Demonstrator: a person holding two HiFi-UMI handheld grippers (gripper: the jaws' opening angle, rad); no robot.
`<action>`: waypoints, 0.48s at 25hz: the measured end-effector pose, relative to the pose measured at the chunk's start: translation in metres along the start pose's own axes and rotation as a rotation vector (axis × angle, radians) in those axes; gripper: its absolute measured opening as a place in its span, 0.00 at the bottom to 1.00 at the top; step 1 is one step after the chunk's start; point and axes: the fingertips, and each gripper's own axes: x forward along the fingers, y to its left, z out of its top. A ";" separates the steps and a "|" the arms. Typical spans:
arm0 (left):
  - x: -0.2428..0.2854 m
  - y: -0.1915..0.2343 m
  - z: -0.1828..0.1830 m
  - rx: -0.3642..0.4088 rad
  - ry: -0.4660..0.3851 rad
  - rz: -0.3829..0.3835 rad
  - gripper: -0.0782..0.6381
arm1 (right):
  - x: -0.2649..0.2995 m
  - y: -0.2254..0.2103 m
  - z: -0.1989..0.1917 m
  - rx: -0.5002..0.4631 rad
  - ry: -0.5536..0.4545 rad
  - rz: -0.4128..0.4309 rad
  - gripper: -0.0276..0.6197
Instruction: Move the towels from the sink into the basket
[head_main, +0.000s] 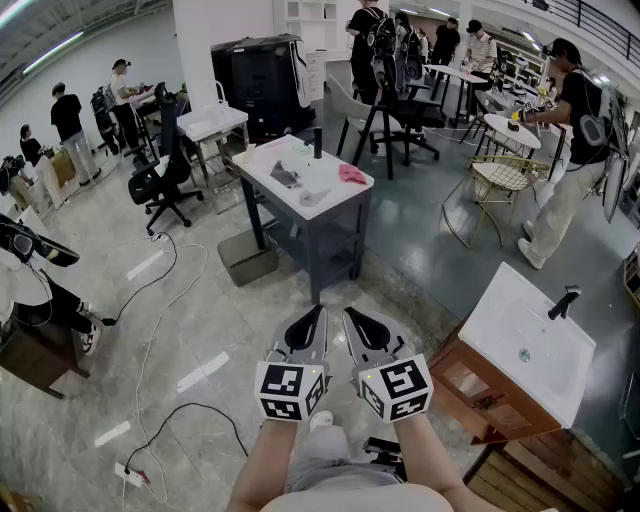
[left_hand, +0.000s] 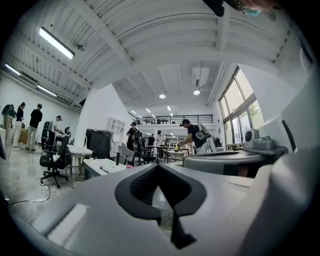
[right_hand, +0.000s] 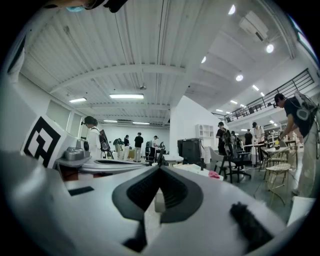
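I am standing well apart from the work, holding both grippers level and side by side in front of me. The left gripper (left_hand: 158, 166) is clenched on nothing, its jaw tips meeting with only the room showing beyond them. The right gripper (right_hand: 159, 168) is likewise clamped together and empty. I judge I am carrying them closed and tucked close because nothing is within reach yet, and this pose keeps them out of the way while I am walking.

The towels are lying ahead on the white top of the dark bench (head_main: 345, 196): a pink towel (head_main: 352, 174) near its right edge and a grey towel (head_main: 285, 176) nearer the middle, by the black tap (head_main: 318, 142). From here I cannot tell whether they are lying inside the sink or on the flat beside it. A low box on the floor (head_main: 200, 300), just beside the bench's left legs, is probably the basket (head_main: 247, 258). If so, it is sitting there so that each towel needs only a short drop off the bench.

A vanity (head_main: 520, 345) to my right is showing a bare basin, so I am taking the bench as my goal. No towel is moved yet; I am needing to close the distance and open a gripper first.
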 end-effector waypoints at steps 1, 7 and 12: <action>0.003 0.003 0.002 0.003 -0.003 0.003 0.11 | 0.004 -0.001 0.001 0.001 -0.001 0.002 0.07; 0.028 0.016 0.008 0.011 -0.012 0.011 0.11 | 0.022 -0.020 0.004 0.011 -0.012 -0.004 0.07; 0.048 0.030 0.009 0.004 -0.021 0.021 0.11 | 0.044 -0.033 0.000 0.015 -0.004 0.008 0.07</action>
